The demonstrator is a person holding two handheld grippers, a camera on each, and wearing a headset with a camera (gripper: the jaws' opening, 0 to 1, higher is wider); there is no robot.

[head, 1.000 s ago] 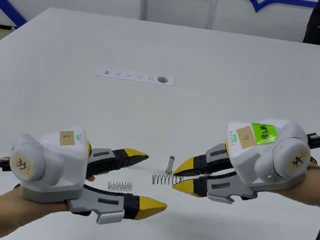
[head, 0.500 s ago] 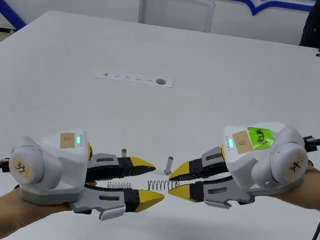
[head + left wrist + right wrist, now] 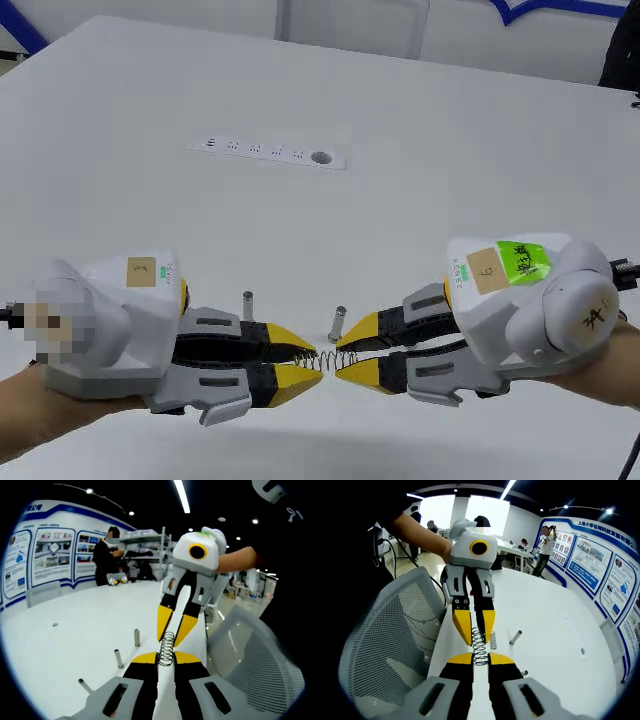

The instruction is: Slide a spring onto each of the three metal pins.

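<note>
The left gripper and right gripper, nearly closed, each pinch one end of the spring; light and floppy, it is probably best gripped near an end.

Premises present as an indoor laboratory or demonstration hall: a large white worktable with a flush power socket strip, and blue-trimmed display boards lining the wall. Strip lights run across a dark ceiling. Metal shelving stands at the far end with people beside it, and a grey mesh office chair sits at the near table edge.
</note>
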